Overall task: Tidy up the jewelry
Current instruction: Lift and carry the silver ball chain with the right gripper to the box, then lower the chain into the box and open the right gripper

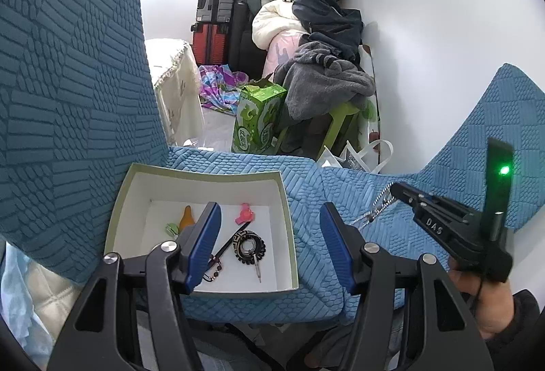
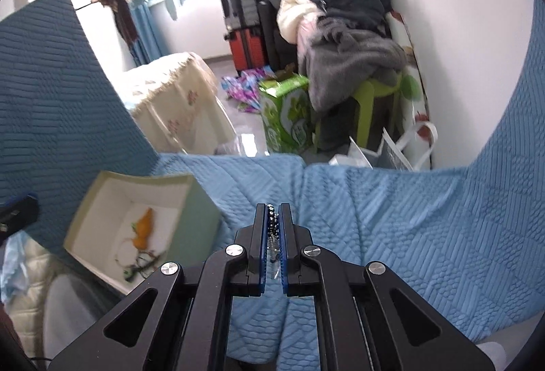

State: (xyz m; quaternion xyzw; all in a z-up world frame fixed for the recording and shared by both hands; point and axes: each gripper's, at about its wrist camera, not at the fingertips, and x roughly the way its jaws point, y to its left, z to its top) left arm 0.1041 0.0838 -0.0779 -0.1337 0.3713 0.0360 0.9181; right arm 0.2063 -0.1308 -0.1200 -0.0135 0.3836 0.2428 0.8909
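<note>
An open box [image 1: 211, 187], pale green outside and white inside, lies on the blue quilted seat. In it are an orange carrot-shaped piece [image 1: 186, 217], a pink piece [image 1: 244, 213], a black patterned ring [image 1: 248, 245] and a dark beaded stick [image 1: 221, 255]. My left gripper [image 1: 269, 234] hangs open above the box's right side with nothing between its fingers. My right gripper [image 2: 272, 211] is shut on a beaded chain [image 2: 271, 217], held above the seat to the right of the box [image 2: 201, 211]. In the left wrist view, the right gripper [image 1: 395, 190] dangles the chain [image 1: 376, 207].
The sofa backrest [image 1: 68, 81] rises at the left in its blue cover. Beyond the seat's far edge stand a green carton [image 1: 255, 115], suitcases [image 1: 214, 20], a clothes pile [image 1: 323, 40] over a green stool and white bags [image 1: 361, 156]. A hand [image 1: 490, 303] holds the right gripper.
</note>
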